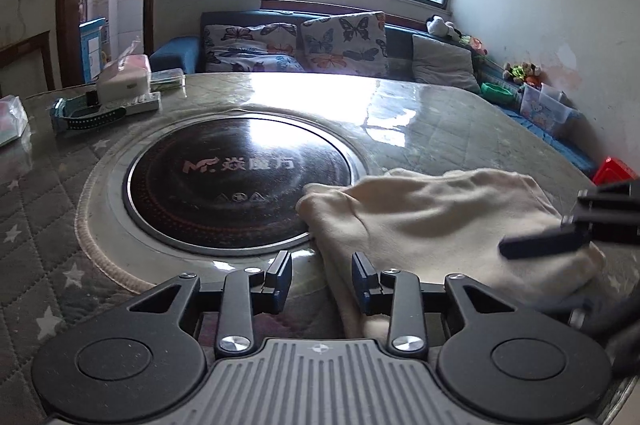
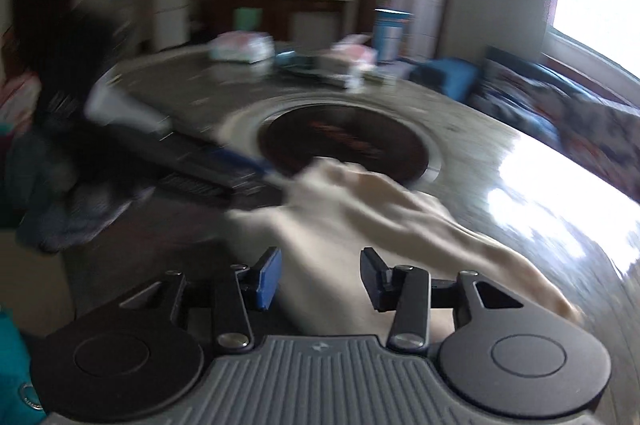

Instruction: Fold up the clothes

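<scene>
A cream garment [image 1: 432, 221] lies crumpled on the round table, one corner over the black cooktop disc [image 1: 240, 181]. My left gripper [image 1: 320, 275] hovers low at the garment's left edge. Its jaws stand apart; the cloth's edge runs between them without being pinched. In the blurred right wrist view the same garment [image 2: 360, 209] stretches away from my right gripper [image 2: 320, 273], whose jaws are apart above the cloth. A finger [image 1: 540, 245] of the right gripper reaches in over the cloth from the right. The left gripper's blue-padded finger [image 2: 248, 161] shows near the cloth's far corner.
The quilted table cover [image 1: 48, 209] has a glossy top. A tissue pack [image 1: 124, 81], a watch strap [image 1: 92, 113] and small items sit at the far left. A sofa with butterfly cushions [image 1: 344, 41] stands behind. Dark clothes [image 2: 80, 201] lie heaped at the left.
</scene>
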Demonstrator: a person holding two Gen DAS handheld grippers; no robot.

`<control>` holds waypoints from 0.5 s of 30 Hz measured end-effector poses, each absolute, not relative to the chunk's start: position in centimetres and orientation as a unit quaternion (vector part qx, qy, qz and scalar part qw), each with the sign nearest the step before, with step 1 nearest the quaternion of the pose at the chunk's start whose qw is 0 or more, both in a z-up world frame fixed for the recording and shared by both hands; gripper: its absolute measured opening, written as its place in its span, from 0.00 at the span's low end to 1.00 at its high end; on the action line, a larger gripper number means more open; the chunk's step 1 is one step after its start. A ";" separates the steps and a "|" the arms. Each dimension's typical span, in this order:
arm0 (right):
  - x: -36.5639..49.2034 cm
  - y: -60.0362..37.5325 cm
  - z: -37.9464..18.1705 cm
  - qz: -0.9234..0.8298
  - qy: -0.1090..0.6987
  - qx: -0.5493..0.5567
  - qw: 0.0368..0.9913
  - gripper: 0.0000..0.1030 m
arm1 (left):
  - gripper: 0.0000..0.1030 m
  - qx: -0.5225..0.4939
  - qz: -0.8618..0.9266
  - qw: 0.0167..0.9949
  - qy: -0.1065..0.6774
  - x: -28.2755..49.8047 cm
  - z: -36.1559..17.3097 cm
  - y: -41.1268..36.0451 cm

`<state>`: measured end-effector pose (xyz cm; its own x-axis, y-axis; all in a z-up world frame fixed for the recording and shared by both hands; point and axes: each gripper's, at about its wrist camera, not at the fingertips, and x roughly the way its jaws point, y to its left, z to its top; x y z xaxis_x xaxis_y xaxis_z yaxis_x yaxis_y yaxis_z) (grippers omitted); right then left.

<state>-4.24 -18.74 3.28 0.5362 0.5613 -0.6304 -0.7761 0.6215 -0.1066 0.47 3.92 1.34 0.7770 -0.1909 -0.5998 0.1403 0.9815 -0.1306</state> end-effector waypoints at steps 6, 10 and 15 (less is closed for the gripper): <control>-5.7 -14.3 2.1 0.422 0.246 -0.274 0.829 0.44 | 0.41 -0.097 -0.079 0.934 0.334 0.9 2.4 6.2; -6.0 -12.8 1.2 0.428 0.246 -0.292 0.819 0.42 | 0.43 -0.138 -0.086 0.924 0.347 1.0 2.5 6.7; -5.6 -12.4 0.4 0.424 0.264 -0.276 0.821 0.36 | 0.46 -0.180 -0.098 0.910 0.361 1.2 2.3 6.5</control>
